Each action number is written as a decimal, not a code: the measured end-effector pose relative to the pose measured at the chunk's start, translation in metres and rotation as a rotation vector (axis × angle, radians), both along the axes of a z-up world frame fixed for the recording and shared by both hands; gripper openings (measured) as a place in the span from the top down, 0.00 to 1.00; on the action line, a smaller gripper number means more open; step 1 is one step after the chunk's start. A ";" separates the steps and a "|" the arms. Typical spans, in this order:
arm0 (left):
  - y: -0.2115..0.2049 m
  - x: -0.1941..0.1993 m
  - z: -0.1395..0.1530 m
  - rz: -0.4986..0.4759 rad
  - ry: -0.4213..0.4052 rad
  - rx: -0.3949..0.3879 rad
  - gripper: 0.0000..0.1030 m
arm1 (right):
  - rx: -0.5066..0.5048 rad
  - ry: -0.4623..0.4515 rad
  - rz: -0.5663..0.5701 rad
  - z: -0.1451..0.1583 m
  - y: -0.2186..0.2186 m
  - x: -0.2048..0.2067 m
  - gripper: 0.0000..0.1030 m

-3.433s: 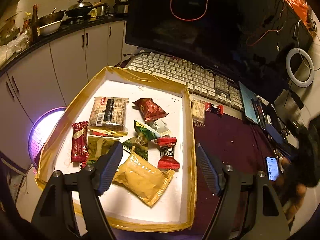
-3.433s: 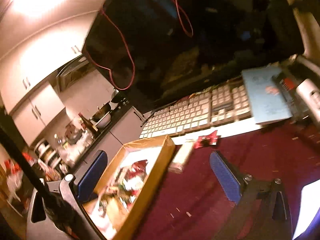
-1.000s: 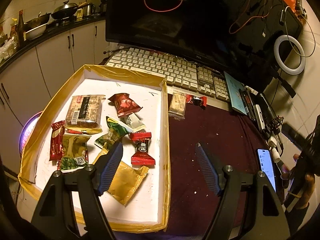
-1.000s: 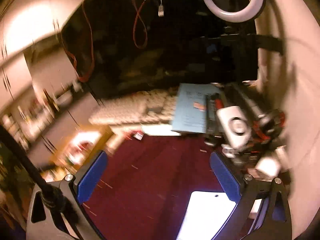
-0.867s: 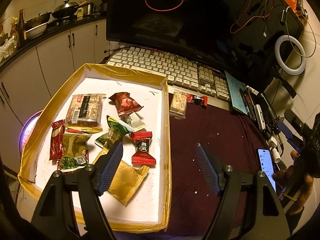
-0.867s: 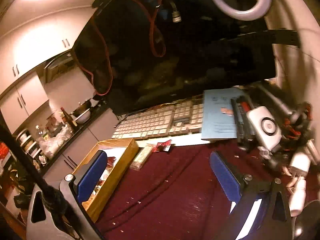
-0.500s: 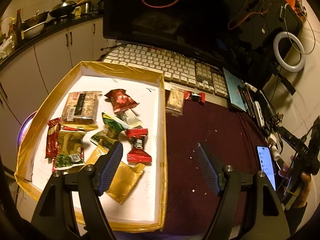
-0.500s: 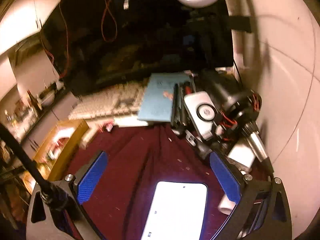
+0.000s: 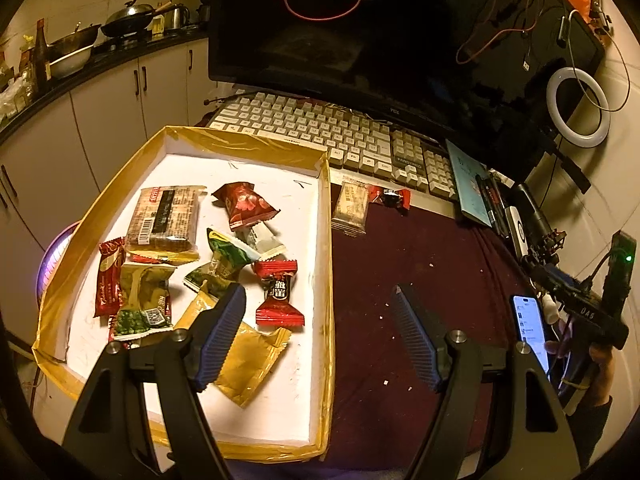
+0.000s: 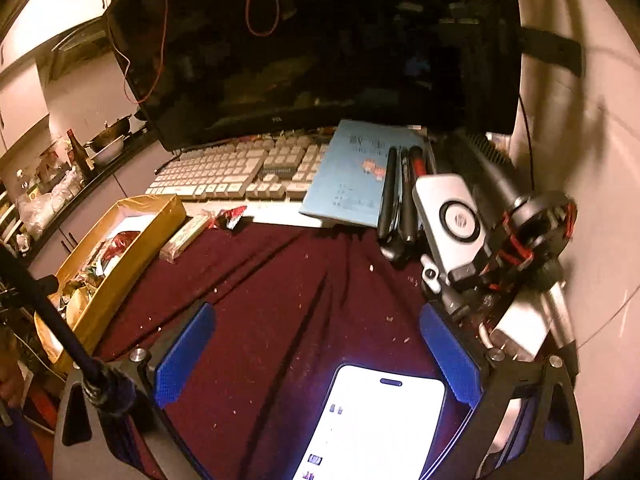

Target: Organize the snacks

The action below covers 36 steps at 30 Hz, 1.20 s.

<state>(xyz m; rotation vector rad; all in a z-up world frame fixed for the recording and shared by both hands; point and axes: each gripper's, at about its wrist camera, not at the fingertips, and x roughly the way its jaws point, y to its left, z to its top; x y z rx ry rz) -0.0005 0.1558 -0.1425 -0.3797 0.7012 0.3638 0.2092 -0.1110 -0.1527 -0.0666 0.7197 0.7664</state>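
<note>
A shallow white tray with yellow taped rim [image 9: 327, 240] holds several wrapped snacks, among them a brown biscuit pack [image 9: 164, 218], a red candy [image 9: 279, 294] and a yellow pouch [image 9: 244, 356]. A pale biscuit pack [image 9: 351, 208] and a small red candy [image 9: 390, 197] lie outside it on the maroon cloth by the keyboard; both show in the right wrist view, the pack [image 10: 185, 237] and the candy [image 10: 229, 216]. My left gripper [image 9: 318, 312] is open and empty above the tray's right rim. My right gripper [image 10: 316, 334] is open and empty over the cloth, above a lit phone [image 10: 376, 424].
A keyboard [image 9: 320, 132] and dark monitor [image 9: 360, 32] stand behind. A blue booklet [image 10: 356, 172], pens [image 10: 404, 196], a white device [image 10: 456, 220] and cables crowd the right side by the wall. The right gripper's handle [image 9: 592, 308] shows at the far right. Kitchen counter at left.
The left gripper has drifted slightly right over the tray's rim. The right gripper has swung about, ending pointed down at the cloth, phone and gadgets near the wall. Both stayed open.
</note>
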 end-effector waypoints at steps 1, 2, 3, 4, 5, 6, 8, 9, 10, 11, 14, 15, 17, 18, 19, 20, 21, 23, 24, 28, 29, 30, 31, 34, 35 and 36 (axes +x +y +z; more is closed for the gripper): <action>0.000 0.000 0.000 -0.002 0.001 0.000 0.27 | -0.011 0.012 0.002 -0.005 0.001 0.002 0.01; -0.001 0.001 0.000 -0.004 0.001 -0.001 0.27 | -0.022 0.021 -0.004 -0.010 0.001 0.004 0.01; -0.002 0.001 -0.001 -0.009 0.002 0.000 0.27 | -0.025 0.023 -0.011 -0.011 0.001 0.005 0.01; -0.003 0.001 -0.001 -0.011 0.003 0.002 0.27 | -0.022 0.023 -0.014 -0.012 0.000 0.004 0.01; -0.003 0.001 -0.001 -0.014 0.006 0.005 0.27 | -0.024 0.021 -0.017 -0.011 -0.001 0.004 0.01; -0.004 0.001 -0.001 -0.015 0.006 0.007 0.27 | -0.024 0.014 -0.026 -0.009 -0.001 0.003 0.01; -0.003 0.001 0.000 -0.012 0.007 0.007 0.27 | 0.008 -0.009 -0.031 0.001 -0.004 -0.002 0.01; -0.002 0.001 0.000 -0.011 0.006 0.006 0.27 | 0.023 -0.015 -0.040 0.007 -0.004 -0.004 0.01; -0.002 0.001 0.000 -0.009 0.004 0.005 0.27 | 0.043 -0.020 -0.052 0.013 -0.004 -0.004 0.01; -0.001 0.001 0.000 -0.005 0.001 0.003 0.27 | 0.114 -0.024 -0.061 0.022 -0.003 -0.009 0.01; 0.000 0.001 0.002 -0.002 -0.001 0.000 0.27 | 0.272 -0.024 0.003 0.037 0.006 -0.021 0.01; 0.000 0.001 0.002 -0.002 0.000 0.003 0.27 | 0.258 -0.054 -0.011 0.039 0.009 -0.023 0.01; -0.002 0.000 0.004 -0.006 0.002 0.011 0.27 | 0.106 -0.163 -0.085 0.036 0.016 -0.021 0.01; -0.002 0.000 0.006 -0.008 -0.001 0.015 0.27 | 0.014 -0.199 -0.132 0.029 0.015 -0.012 0.01; -0.003 -0.001 0.007 -0.010 -0.006 0.019 0.27 | -0.029 -0.184 -0.160 0.022 0.013 -0.002 0.01; -0.003 -0.002 0.007 -0.010 -0.010 0.020 0.27 | -0.042 -0.118 -0.177 0.012 0.007 0.012 0.01; -0.002 -0.002 0.007 -0.010 -0.012 0.016 0.27 | -0.018 -0.052 -0.178 0.004 0.001 0.023 0.01; -0.002 0.000 0.004 -0.011 -0.008 0.005 0.27 | -0.016 -0.038 -0.182 -0.002 -0.005 0.029 0.01; -0.002 0.001 0.003 -0.014 -0.003 0.005 0.27 | -0.025 -0.054 -0.195 -0.001 -0.006 0.028 0.01; -0.003 0.003 0.003 -0.017 0.002 0.011 0.27 | -0.005 -0.013 -0.166 -0.005 -0.006 0.033 0.01; -0.003 0.003 0.004 -0.016 -0.001 0.011 0.27 | -0.022 0.000 -0.159 -0.008 -0.002 0.036 0.01; -0.003 0.002 0.004 -0.014 -0.001 0.011 0.27 | -0.058 0.000 -0.159 -0.012 0.002 0.040 0.01; -0.003 0.002 0.004 -0.013 -0.002 0.009 0.27 | -0.083 0.010 -0.160 -0.013 0.007 0.043 0.01; -0.002 0.000 0.004 -0.009 -0.003 0.010 0.27 | -0.031 0.013 -0.152 -0.002 -0.002 0.038 0.01; -0.002 0.001 0.004 -0.007 -0.001 0.010 0.27 | 0.006 0.002 -0.146 0.007 -0.006 0.033 0.01; -0.001 0.001 0.003 -0.006 0.000 0.008 0.27 | 0.011 -0.012 -0.144 0.012 -0.007 0.030 0.01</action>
